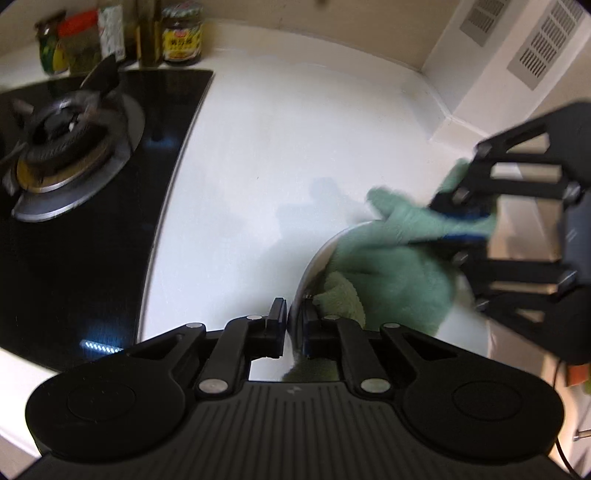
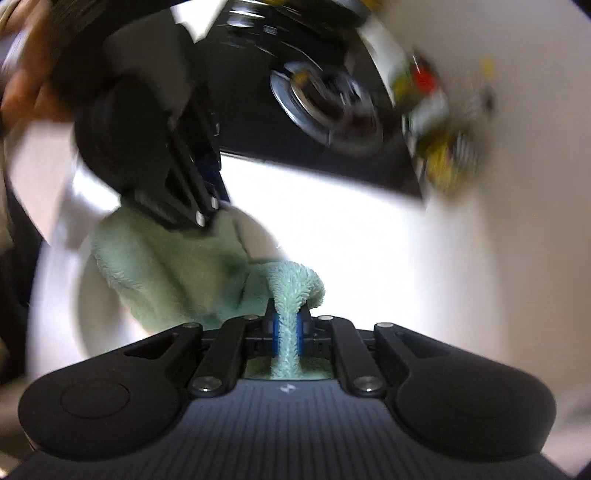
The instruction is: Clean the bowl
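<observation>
Wiping underway: right gripper clamps cloth inside bowl, lower right. Left gripper pinches rim. Cleanliness unclear; wiping remains.

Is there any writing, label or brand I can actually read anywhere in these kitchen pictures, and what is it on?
Nothing reads clearly.
Yellow label of the dark glass jar behind the black stove top: characters printed, too blurred to read.
Red-lidded jar and white packet beside it: print illegible.
Small pale logo mark on each black gripper body: a symbol, no letters.
Right wrist view: jars smeared by motion.
</observation>
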`<state>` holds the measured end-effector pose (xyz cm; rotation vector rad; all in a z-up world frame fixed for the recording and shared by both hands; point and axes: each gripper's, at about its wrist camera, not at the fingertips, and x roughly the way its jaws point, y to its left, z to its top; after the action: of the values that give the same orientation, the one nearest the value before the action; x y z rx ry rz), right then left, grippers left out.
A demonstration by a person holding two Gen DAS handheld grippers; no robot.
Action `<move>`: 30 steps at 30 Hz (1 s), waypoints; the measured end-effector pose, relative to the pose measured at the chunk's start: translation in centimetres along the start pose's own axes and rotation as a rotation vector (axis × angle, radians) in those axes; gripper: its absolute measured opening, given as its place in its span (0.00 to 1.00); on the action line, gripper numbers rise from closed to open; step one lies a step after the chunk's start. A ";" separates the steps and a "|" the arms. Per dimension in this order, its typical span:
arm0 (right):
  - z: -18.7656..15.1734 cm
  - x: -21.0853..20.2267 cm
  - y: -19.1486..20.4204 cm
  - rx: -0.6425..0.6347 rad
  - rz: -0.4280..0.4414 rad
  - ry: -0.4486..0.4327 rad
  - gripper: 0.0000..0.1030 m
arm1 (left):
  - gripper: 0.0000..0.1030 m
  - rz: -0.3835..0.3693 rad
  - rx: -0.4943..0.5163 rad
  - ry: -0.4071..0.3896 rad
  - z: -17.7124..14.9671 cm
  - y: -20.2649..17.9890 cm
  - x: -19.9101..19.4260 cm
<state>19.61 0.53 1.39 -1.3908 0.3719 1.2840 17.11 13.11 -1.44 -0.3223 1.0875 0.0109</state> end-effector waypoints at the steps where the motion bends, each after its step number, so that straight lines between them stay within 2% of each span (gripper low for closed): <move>1: 0.3 0.6 0.2 -0.050 -0.001 0.002 0.06 | 0.07 0.000 -0.004 0.003 -0.3 0.0 -0.4; 5: 0.3 1.6 1.4 -0.178 0.011 0.015 0.06 | 0.11 -0.012 -0.068 0.024 -1.6 0.4 -1.2; 10: 1.0 3.0 1.3 -0.225 0.039 0.026 0.07 | 0.17 -0.017 -0.113 0.062 -3.0 0.0 -0.5; 12: 1.1 3.4 0.5 -0.259 0.035 0.005 0.07 | 0.18 -0.021 -0.122 0.070 -3.0 0.1 0.2; 15: 0.1 1.0 1.6 -0.334 0.036 -0.059 0.07 | 0.14 -0.011 -0.114 0.072 -2.8 0.1 0.7; 16: 0.2 1.7 1.8 -0.378 0.025 -0.067 0.07 | 0.13 0.000 -0.097 0.068 -2.8 -0.1 0.7; 20: -1.4 3.5 5.4 -0.733 -0.066 -0.082 0.05 | 0.11 0.061 -0.059 0.047 -2.7 -0.2 0.8; 21: -1.5 4.0 5.6 -0.762 -0.076 -0.077 0.06 | 0.11 0.068 -0.056 0.043 -2.7 -0.2 0.8; 22: -1.8 4.7 6.1 -0.791 -0.087 -0.033 0.07 | 0.11 0.074 -0.053 0.040 -2.6 -0.1 0.9; 26: -1.6 5.2 6.4 -0.677 -0.024 0.102 0.09 | 0.07 0.106 -0.051 0.017 -2.5 -0.1 1.0; 28: -0.8 4.9 6.0 -0.547 0.047 0.171 0.10 | 0.08 0.103 -0.056 0.011 -2.3 -0.1 1.1; 30: 0.2 4.5 4.8 -0.351 0.160 0.231 0.10 | 0.08 0.102 -0.058 0.010 -2.0 -0.1 1.4</move>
<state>17.23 1.20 -4.69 -1.8468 0.4356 1.3667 16.05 12.29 -3.51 -0.3183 1.1146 0.1320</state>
